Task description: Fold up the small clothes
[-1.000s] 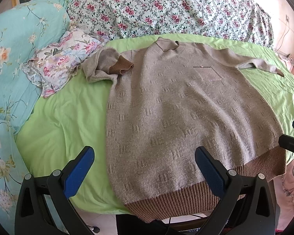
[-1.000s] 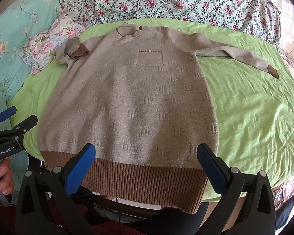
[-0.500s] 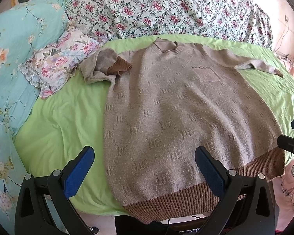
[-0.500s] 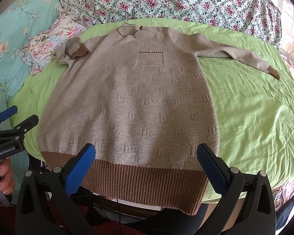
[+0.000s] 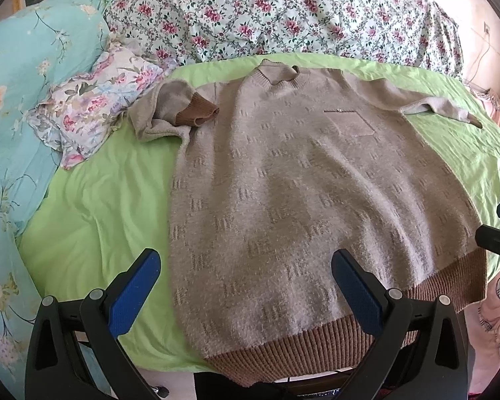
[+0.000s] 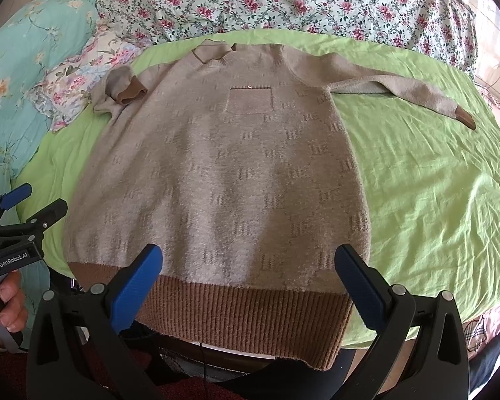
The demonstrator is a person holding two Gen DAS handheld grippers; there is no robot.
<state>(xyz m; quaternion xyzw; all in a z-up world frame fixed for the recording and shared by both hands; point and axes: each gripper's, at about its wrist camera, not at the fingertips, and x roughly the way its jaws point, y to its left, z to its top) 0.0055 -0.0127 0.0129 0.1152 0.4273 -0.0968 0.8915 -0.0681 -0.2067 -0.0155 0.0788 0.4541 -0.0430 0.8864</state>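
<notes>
Sweater (image 6: 216,173): soft, limp knit, flat on the green bed sheet (image 6: 433,183).
Hold: likely ribbed hem (image 6: 243,313).
Left gripper (image 5: 246,296): jaws wide, empty.
Right gripper (image 6: 248,291): jaws wide, empty.

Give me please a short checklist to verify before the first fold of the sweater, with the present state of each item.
1. Left gripper open and empty: ok.
2. Right gripper open and empty: ok.
3. Sweater body lies flat on the green sheet, front up: ok.
4. Right sleeve stretched out straight: ok.
5. Left sleeve laid flat: not ok, it is bunched near the shoulder with the cuff turned back.
6. Hem fully on the bed: not ok, it hangs over the near edge.
</notes>
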